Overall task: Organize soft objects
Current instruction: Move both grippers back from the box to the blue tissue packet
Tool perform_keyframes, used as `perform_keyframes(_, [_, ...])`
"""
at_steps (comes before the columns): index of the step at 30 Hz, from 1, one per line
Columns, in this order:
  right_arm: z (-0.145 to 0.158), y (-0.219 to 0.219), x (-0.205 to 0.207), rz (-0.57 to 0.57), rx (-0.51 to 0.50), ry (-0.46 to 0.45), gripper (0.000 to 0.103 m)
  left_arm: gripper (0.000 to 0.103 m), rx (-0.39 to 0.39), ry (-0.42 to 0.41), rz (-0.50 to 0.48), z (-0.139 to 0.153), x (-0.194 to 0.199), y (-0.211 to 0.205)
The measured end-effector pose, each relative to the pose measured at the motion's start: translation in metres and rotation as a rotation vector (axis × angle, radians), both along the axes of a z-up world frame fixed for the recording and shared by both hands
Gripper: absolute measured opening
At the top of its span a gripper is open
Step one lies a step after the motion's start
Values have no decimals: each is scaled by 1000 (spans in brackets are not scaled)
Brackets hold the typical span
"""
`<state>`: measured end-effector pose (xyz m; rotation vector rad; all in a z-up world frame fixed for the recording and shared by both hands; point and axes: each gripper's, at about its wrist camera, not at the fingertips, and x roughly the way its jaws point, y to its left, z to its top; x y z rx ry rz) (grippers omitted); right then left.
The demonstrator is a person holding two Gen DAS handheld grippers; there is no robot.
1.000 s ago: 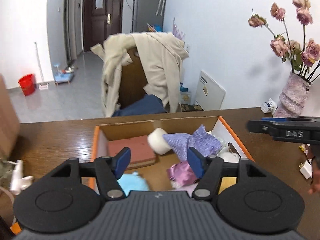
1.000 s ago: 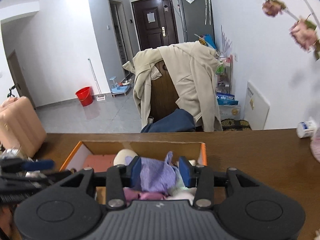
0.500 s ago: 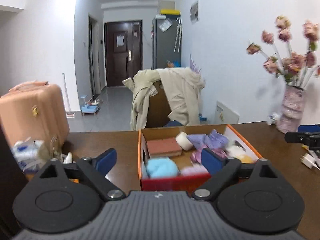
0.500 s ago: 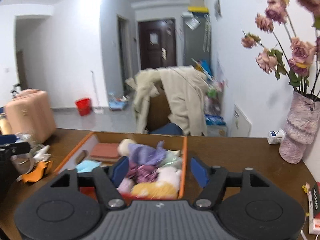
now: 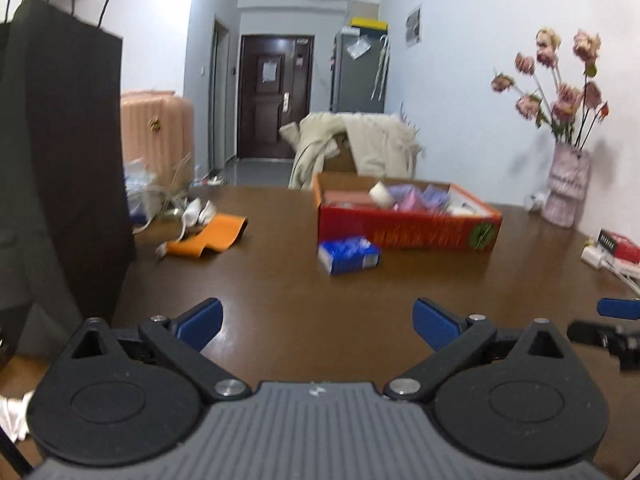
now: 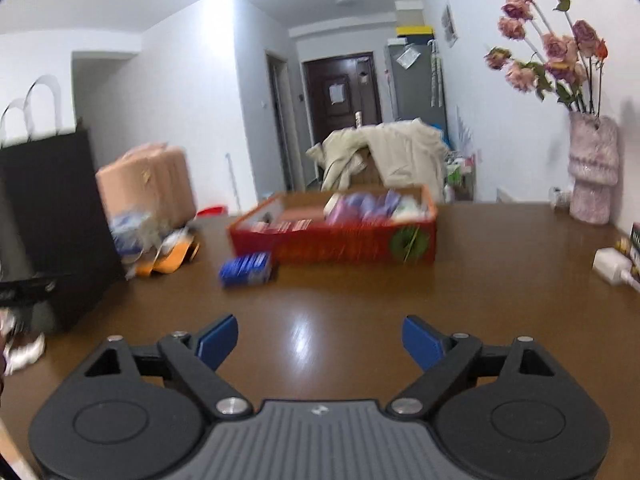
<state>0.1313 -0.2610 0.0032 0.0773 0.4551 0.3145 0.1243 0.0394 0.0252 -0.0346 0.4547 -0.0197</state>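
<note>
Both grippers have pulled well back from the box (image 5: pixel 408 228) since a second ago, when their jaws hung right over its contents. Now the left gripper (image 5: pixel 318 322) and the right gripper (image 6: pixel 320 340) hover low over bare brown table (image 5: pixel 360 300), jaws spread wide and holding nothing.

From the left view the red box sits at about 1 o'clock, well apart from the fingers; from the right view it lies near 12 o'clock. Soft things (image 6: pixel 368 204) in purple, pink and white fill it, but motion blur smears them and single pieces cannot be told apart. A blue packet (image 5: pixel 349 255) lies just beside the box's near left corner.

At 10 o'clock a black paper bag (image 5: pixel 64 168) stands tall and hides what is behind it. Orange cloth (image 5: pixel 212 236) and pale clutter lie beside it. A vase (image 6: pixel 592 168) of dried flowers stands at 2 o'clock by the wall, and the right edge cuts off a white charger (image 6: pixel 610 266).
</note>
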Motion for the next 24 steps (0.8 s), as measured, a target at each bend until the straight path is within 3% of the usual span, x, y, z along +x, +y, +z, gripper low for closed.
perform_keyframes(4, [-8, 20, -19, 39, -96, -5, 89, 103, -26, 2, 0, -3, 5, 9])
perform_keyframes(12, [-5, 26, -1, -8, -74, 43, 89, 103, -56, 48, 4, -15, 28, 17])
perform_keyframes(18, [-3, 27, 56, 13, 7, 111, 87, 103, -105, 101, -14, -26, 93, 19])
perform_keyframes(21, [-3, 35, 97, 56, 42, 138, 79, 102, -145, 146, -17, -30, 142, 21])
perform_keyframes(24, [-5, 51, 149, 101, 84, 187, 66, 91, -135, 189, -19, -33, 193, 19])
